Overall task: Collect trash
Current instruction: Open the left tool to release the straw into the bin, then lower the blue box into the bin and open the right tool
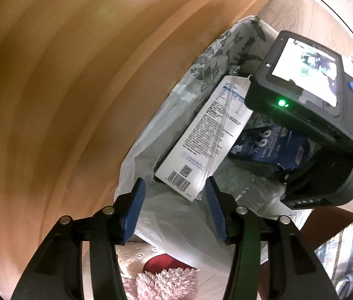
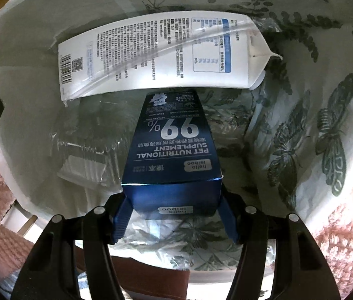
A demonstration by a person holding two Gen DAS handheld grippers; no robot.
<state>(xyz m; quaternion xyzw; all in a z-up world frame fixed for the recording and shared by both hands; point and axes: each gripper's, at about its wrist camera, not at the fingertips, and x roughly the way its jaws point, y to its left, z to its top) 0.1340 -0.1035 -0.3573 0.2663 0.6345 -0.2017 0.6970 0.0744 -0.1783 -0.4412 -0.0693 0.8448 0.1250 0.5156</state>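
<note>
The right gripper [image 2: 175, 215] clamps the near end of a dark blue box [image 2: 174, 147] between its blue pads, the box reaching forward and down from the jaws into a trash bin lined with a white bag [image 2: 301, 137] printed with green leaves and insects. Just past the box's far end, a white carton [image 2: 156, 55] with a barcode lies crosswise inside the bag, and clear plastic packaging [image 2: 89, 155] sits to the left of the held box, lower in the bin. The left gripper [image 1: 174, 210] hangs above the same bin with its jaws parted about halfway and nothing between them; the carton's barcode end lies just ahead of and below its fingertips. Beyond and to the right of that gripper, the right gripper's black body shows with a green light, and to the left rises a wooden surface [image 1: 64, 87].
</note>
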